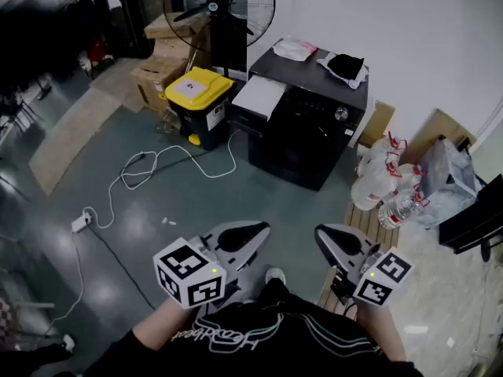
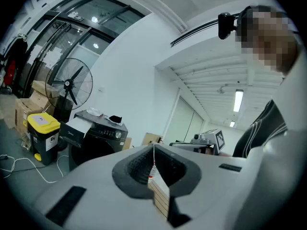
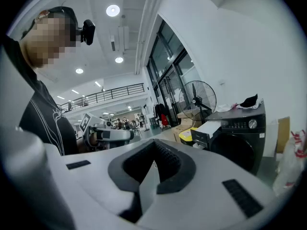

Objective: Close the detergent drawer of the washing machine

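The black washing machine (image 1: 302, 132) stands across the floor by the white wall. Its pale detergent drawer (image 1: 259, 96) sticks out from the top left of its front. The same washer (image 2: 98, 138) and its pulled-out drawer (image 2: 76, 126) show small in the left gripper view; in the right gripper view the washer (image 3: 237, 133) and drawer (image 3: 211, 128) sit at the right. My left gripper (image 1: 253, 232) and right gripper (image 1: 326, 236) are held close to the person's body, far from the machine. Both are shut with nothing in them; the left tips (image 2: 153, 146) and right tips (image 3: 154, 143) meet.
A yellow-lidded bin (image 1: 198, 100) stands left of the washer, with cardboard boxes (image 1: 161, 73) and a floor fan (image 1: 220, 10) behind it. A white cable (image 1: 157, 167) snakes across the floor. Clear water bottles (image 1: 385, 187) and a wooden pallet (image 1: 365, 226) lie at the right.
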Demonstrator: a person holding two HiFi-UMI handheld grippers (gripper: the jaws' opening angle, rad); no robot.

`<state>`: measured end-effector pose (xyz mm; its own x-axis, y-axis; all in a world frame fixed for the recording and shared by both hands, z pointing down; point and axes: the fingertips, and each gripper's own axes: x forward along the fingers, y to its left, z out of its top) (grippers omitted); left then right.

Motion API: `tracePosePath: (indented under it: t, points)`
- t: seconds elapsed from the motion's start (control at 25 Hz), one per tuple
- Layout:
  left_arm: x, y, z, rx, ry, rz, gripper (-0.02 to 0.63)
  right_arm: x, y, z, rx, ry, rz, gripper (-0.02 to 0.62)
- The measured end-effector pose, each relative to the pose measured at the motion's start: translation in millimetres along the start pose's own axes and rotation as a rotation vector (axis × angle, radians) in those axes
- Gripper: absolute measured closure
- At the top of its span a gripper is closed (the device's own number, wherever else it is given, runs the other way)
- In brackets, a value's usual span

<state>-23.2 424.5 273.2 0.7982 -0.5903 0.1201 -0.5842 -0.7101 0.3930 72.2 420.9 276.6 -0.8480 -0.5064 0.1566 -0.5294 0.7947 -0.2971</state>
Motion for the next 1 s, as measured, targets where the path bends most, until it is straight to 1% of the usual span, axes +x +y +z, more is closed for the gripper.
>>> tracePosePath:
  t: [0.12, 0.32, 0.56, 0.68, 1.0]
  points:
    - [15.6, 9.8, 4.8, 0.005, 0.003, 0.015, 0.578, 3.5, -19.1, 4.7, 0.010, 0.000, 0.003, 0.569]
    - [45.8, 31.6, 6.1, -0.011, 0.015, 0.035, 0.578, 12.8, -56.3, 6.0, 0.032, 0.009, 0.009, 0.569]
    - [86.1, 62.9, 6.9, -0.069, 0.042, 0.075, 0.578, 28.3, -109.3, 8.2, 0.094, 0.009, 0.021, 0.569]
    - [107.1, 74.6, 14.0, -0.070, 0.044, 0.083, 0.578, 36.1, -131.0, 15.0, 0.116, 0.005, 0.047, 0.569]
    - [161.5, 103.8, 39.2, -0.041, 0.039, 0.118, 0.578, 53.0, -188.1, 41.9, 0.102, 0.002, 0.085, 0.569]
